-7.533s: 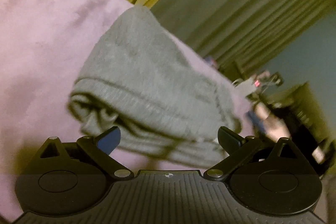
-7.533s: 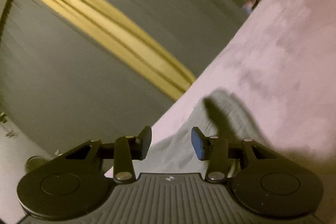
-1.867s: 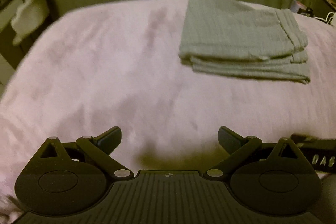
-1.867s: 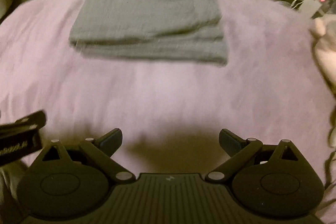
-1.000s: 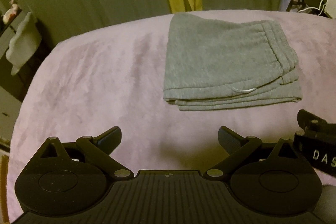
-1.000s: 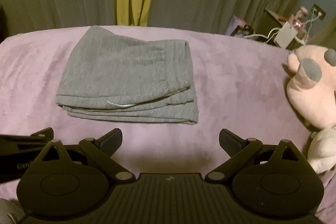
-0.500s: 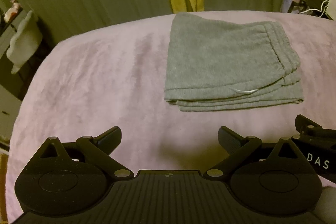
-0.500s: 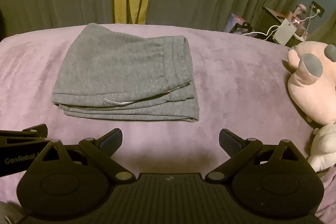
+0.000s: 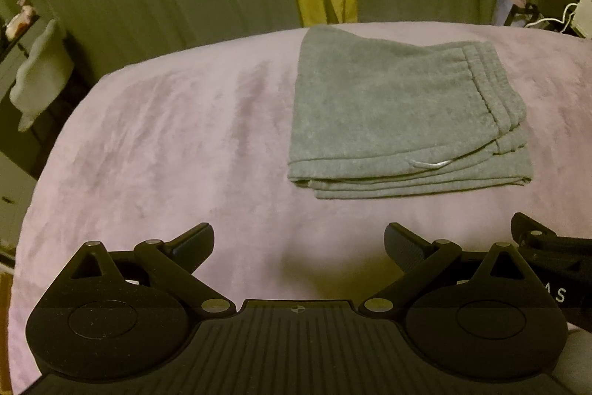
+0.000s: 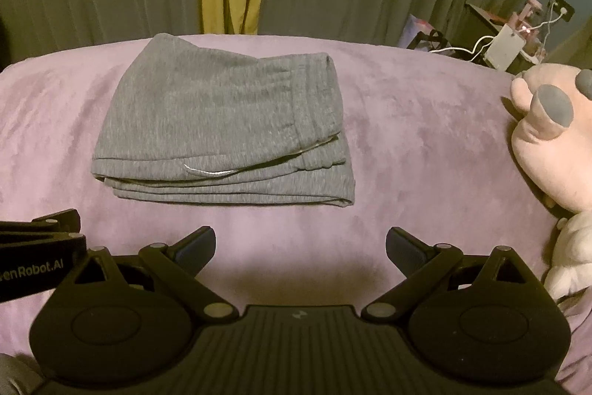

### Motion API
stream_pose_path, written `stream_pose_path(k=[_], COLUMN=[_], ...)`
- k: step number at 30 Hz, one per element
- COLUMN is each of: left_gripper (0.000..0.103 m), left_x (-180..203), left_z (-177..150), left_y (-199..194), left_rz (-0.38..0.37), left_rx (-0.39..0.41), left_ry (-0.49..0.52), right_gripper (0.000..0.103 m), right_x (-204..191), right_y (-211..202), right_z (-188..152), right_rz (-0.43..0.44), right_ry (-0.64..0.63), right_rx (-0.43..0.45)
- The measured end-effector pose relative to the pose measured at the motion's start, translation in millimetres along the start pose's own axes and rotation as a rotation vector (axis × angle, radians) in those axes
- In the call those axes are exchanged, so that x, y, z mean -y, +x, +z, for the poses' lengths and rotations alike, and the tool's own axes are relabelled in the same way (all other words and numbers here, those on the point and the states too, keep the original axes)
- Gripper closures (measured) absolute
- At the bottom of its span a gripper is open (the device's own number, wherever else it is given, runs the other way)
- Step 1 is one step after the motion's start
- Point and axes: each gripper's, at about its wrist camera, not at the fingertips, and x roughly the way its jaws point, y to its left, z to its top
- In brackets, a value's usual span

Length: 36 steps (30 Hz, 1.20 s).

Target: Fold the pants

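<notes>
Both tools have backed off: left gripper [image 9: 299, 243] and right gripper [image 10: 300, 247] hang spread wide, empty, just short of the grey sweatpants [image 10: 222, 132], now folded mid-blanket [image 10: 425, 136]. Looks finished to me.

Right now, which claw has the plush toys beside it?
The right claw: a pink plush and a white plush lie beside it.

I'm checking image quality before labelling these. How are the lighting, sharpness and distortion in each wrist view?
Left wrist view: dim, warm yellow-green cast, sharp on the folded pants, the bed edge bowed by fisheye, a soft shadow ahead of the left gripper. Right wrist view: equally dim, pants crisp, corners vignetted black, shadow before the right gripper.
</notes>
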Motion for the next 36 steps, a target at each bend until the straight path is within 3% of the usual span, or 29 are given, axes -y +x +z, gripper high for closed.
stream_pose_path(k=[36], left_gripper=[0.001], left_x=[1.0], left_z=[-1.4], left_y=[0.4], left_rz=[0.0], left_rx=[-0.017], left_ry=[0.002], right_gripper=[0.004], right_x=[5.8], right_y=[-0.3], right_z=[-3.4], right_rz=[0.021], right_ry=[0.029], right_rx=[-0.003])
